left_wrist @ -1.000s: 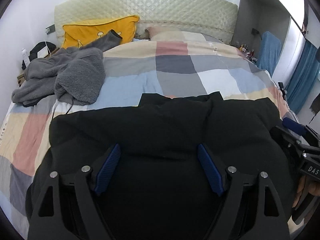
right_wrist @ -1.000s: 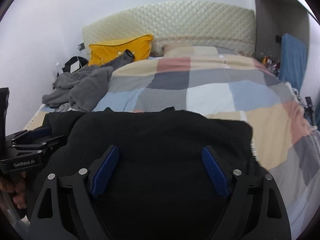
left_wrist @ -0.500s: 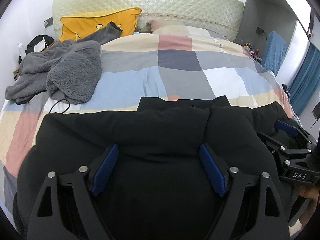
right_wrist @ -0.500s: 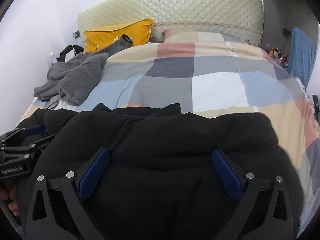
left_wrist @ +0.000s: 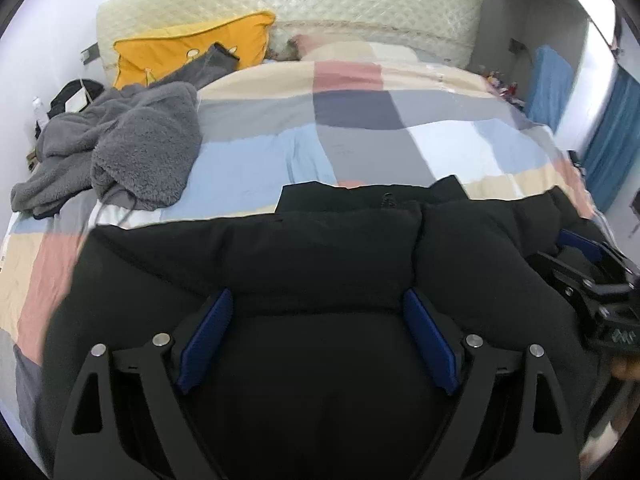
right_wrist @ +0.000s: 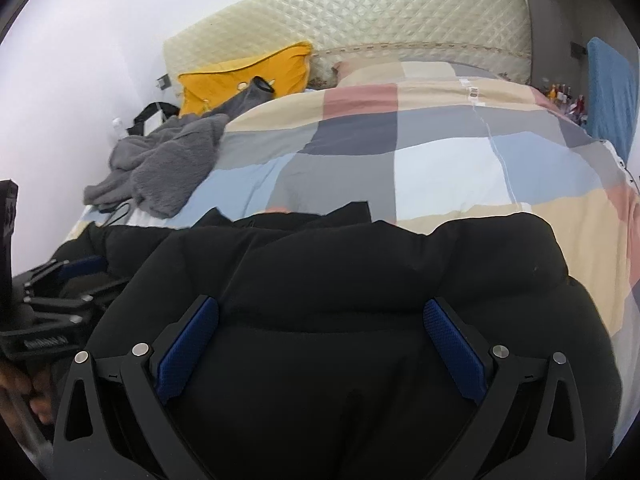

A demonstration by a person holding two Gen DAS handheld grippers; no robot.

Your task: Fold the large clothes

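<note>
- Black puffy jacket (left_wrist: 320,264) lies across the near end of the bed, on the checked quilt (left_wrist: 360,136).
- My left gripper (left_wrist: 318,320) sits spread wide, padding bulging between the blue pads.
- My right gripper (right_wrist: 320,328) is spread too; actual grip hard to judge.
- Grey fleece (left_wrist: 132,148) lies heaped by the yellow pillow (left_wrist: 180,50).

Black jacket (left_wrist: 320,264); checked pastel quilt (left_wrist: 360,128); yellow pillow (left_wrist: 188,50).
</note>
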